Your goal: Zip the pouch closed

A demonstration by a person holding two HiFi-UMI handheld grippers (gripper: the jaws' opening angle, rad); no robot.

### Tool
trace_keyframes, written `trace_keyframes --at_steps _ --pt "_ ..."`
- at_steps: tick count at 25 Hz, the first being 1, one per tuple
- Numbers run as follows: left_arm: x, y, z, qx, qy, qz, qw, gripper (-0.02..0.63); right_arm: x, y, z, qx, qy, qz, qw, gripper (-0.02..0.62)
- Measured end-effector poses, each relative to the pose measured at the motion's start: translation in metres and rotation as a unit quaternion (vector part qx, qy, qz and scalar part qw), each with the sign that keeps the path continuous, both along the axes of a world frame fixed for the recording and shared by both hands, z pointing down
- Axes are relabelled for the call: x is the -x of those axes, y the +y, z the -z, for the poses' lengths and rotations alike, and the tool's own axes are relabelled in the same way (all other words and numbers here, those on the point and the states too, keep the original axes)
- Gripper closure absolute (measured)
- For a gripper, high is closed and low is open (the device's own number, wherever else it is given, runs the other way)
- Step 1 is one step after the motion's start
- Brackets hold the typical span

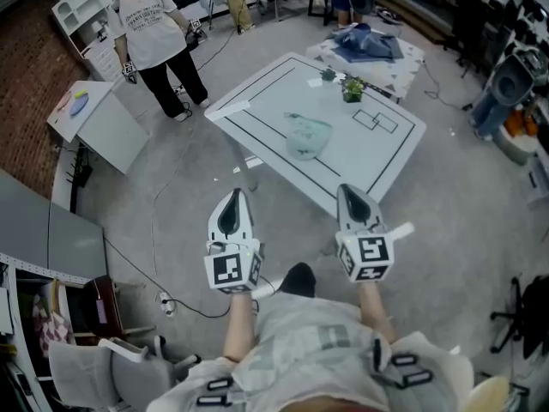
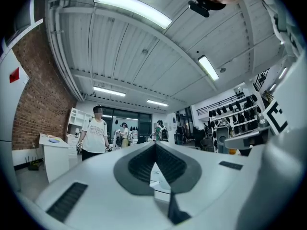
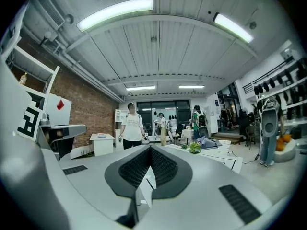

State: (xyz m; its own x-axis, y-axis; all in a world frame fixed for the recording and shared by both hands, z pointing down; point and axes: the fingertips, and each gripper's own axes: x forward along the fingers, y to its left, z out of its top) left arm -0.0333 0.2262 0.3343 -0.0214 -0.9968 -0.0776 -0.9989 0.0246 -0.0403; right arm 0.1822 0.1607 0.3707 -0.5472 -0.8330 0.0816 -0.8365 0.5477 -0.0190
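A pale green translucent pouch (image 1: 307, 136) lies flat near the middle of a white table (image 1: 257, 118) with black lines, ahead of me. My left gripper (image 1: 233, 199) and right gripper (image 1: 352, 194) are held level side by side, short of the table's near edge, well apart from the pouch. Both are shut with nothing between their jaws. In the left gripper view the left gripper (image 2: 154, 146) points across the room; in the right gripper view the right gripper (image 3: 149, 150) does the same.
A small potted plant (image 1: 352, 88) stands at the table's far side. Beyond it a second table carries blue cloth (image 1: 369, 43). A person in a white shirt (image 1: 150, 28) stands at the back left beside a white cabinet (image 1: 99, 123). Cables run over the grey floor.
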Motion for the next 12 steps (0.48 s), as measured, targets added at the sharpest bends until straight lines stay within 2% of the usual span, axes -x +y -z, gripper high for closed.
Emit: trace_keyframes --at_steps 6,12 --pt "0.003 -0.004 -0.005 0.002 0.012 0.005 0.9999 0.6 0.008 -0.006 -0.005 0.005 -0.001 0.011 1.0 0.588" --pt "0.014 -0.048 0.0 -0.016 0.014 -0.011 0.9997 0.6 0.02 -0.034 0.0 -0.008 0.006 0.009 1.0 0.588"
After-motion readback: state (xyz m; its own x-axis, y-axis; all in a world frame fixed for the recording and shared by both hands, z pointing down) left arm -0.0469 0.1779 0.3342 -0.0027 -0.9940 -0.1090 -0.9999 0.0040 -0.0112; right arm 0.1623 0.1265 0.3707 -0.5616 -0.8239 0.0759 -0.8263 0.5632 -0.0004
